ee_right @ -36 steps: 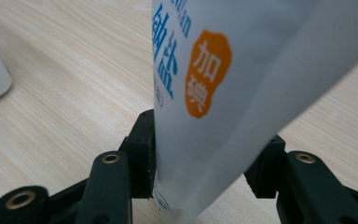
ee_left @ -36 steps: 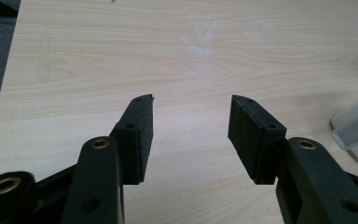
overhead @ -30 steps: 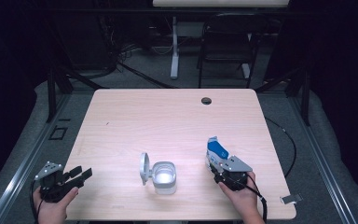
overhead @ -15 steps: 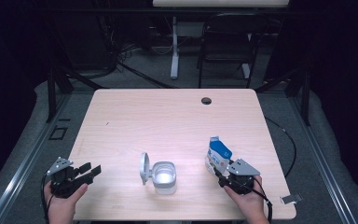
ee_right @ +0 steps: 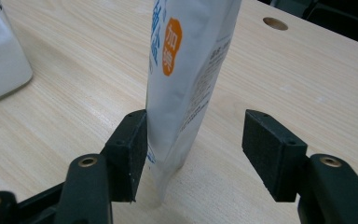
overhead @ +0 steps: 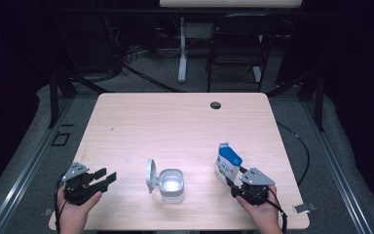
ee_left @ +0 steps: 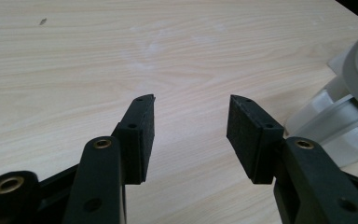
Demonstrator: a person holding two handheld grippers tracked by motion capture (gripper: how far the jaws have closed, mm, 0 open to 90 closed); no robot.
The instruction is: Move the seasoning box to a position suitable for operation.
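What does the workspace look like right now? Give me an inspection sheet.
Surface: pale wood table, round hole near far edge.
Job's things: white-and-blue pouch standing upright; white container with its lid flipped open.
Clutter: nothing seen.
Grippers: right gripper has just been opening, pouch between its fingers, one pad beside it, the other clear; left gripper open, nothing between.
Cables: one trails from each gripper.
Surroundings: dark room, chair, grey floor.

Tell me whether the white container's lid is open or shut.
Open: the white container has its lid flipped up at its left side.
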